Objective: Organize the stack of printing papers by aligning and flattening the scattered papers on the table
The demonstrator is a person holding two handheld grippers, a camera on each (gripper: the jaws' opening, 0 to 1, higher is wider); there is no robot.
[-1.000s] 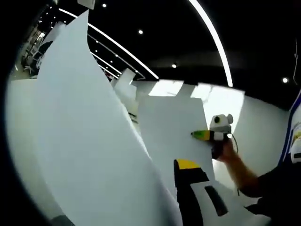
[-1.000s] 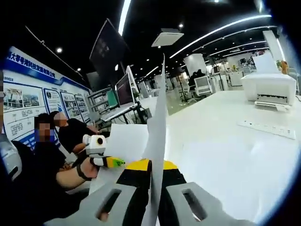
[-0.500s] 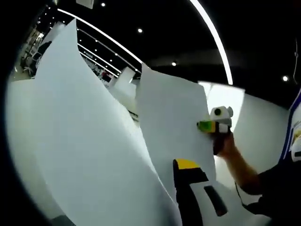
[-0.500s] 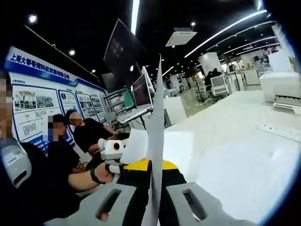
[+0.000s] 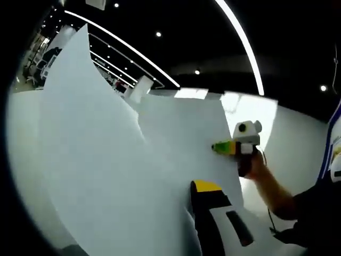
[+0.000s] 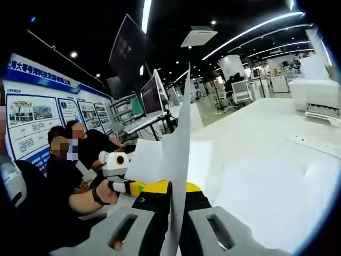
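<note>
Both tools clamped on the paper sheets: right tool and left tool, above the tabletop.

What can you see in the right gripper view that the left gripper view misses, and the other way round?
Right gripper view alone: a white table with loose sheets lying on it, a white printer, a wall poster, seated people, and the right gripper shut on a sheet seen edge-on.

Left gripper view alone: a large sheet broadside and the dark ceiling with light strips.

Both: held-up paper, and the other gripper clamped at a sheet's edge.
</note>
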